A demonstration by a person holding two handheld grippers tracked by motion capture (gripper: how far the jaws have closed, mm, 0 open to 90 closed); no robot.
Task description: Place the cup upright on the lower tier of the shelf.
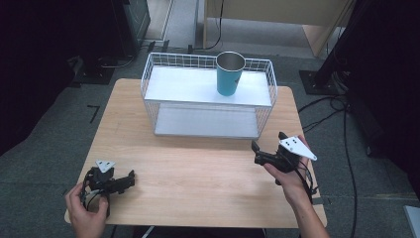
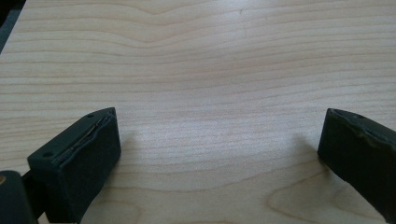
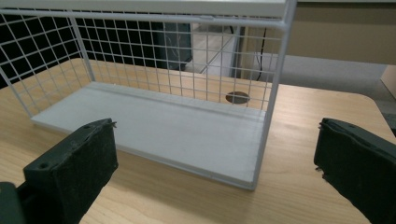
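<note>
Teal cup (image 1: 230, 74) upright on top shelf of white wire rack (image 1: 208, 94), toward its right end, at far edge of desk (image 1: 198, 173). Left gripper (image 1: 130, 178) near front-left corner, jaws wide, nothing between, low over bare wood (image 2: 210, 93). Right gripper (image 1: 267, 144) near right edge, just before rack's right front corner, jaws wide and empty, facing lower shelf (image 3: 154, 126).

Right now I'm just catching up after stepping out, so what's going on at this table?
A person holds a gripper in each hand over a wooden table. The left gripper sits low near the front left corner, open and holding nothing. The right gripper, also open, points toward the white wire rack. A teal cup stands upright on the rack's upper shelf, untouched.
</note>
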